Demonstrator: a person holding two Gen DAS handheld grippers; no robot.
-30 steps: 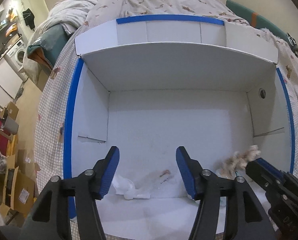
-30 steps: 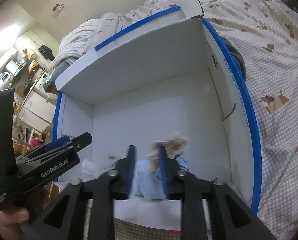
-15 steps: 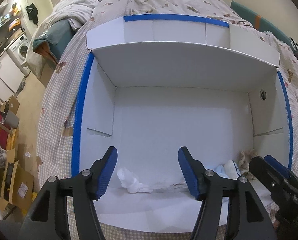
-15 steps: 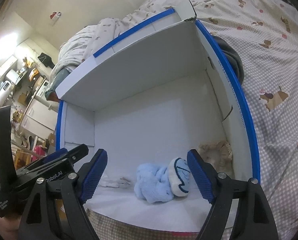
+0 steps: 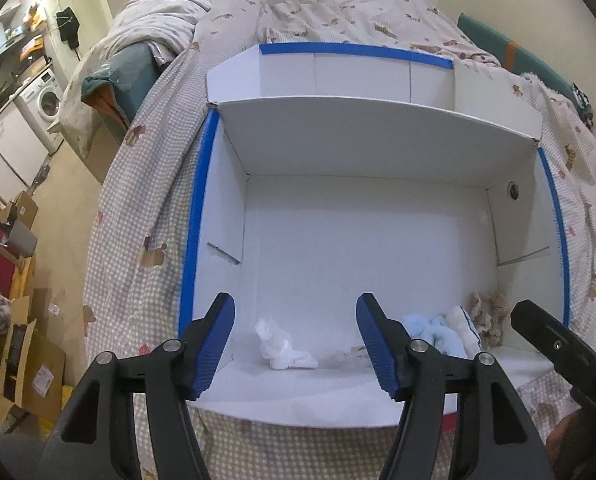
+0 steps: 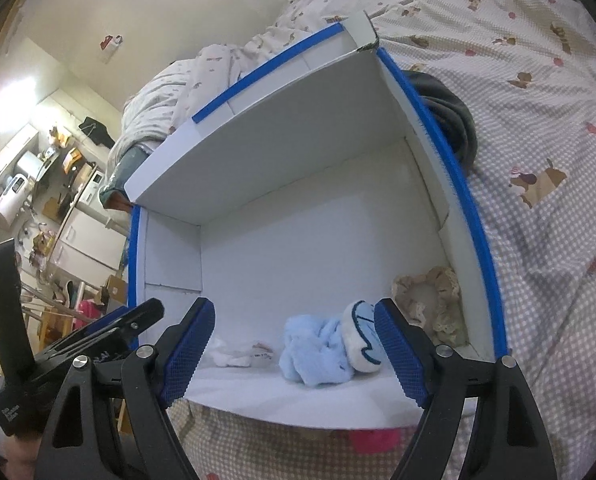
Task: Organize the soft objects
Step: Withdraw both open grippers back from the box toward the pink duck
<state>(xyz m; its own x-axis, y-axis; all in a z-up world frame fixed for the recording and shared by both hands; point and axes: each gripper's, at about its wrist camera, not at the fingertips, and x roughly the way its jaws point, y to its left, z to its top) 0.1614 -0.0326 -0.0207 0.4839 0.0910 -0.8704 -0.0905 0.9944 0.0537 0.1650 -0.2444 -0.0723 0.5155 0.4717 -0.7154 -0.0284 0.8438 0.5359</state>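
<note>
A white cardboard box [image 5: 338,248] with blue tape edges lies open on the bed; it also shows in the right wrist view [image 6: 298,240]. In its near part lie a light blue fluffy item [image 6: 322,352] [image 5: 434,332], a beige lacy scrunchie [image 6: 434,300] [image 5: 488,314], and a white crumpled item [image 5: 278,346] [image 6: 228,356]. My left gripper [image 5: 296,344] is open and empty above the box's near edge. My right gripper [image 6: 294,354] is open and empty, just in front of the blue item.
The bed has a checked cover with dog prints [image 6: 538,184] and a rumpled duvet [image 5: 338,12] behind the box. A dark coiled object [image 6: 454,120] lies right of the box. Cardboard boxes [image 5: 22,360] and appliances stand on the floor at left.
My right gripper opened and let go of the blue item and the scrunchie, which now lie in the box. Both grippers pulled back from the box.
</note>
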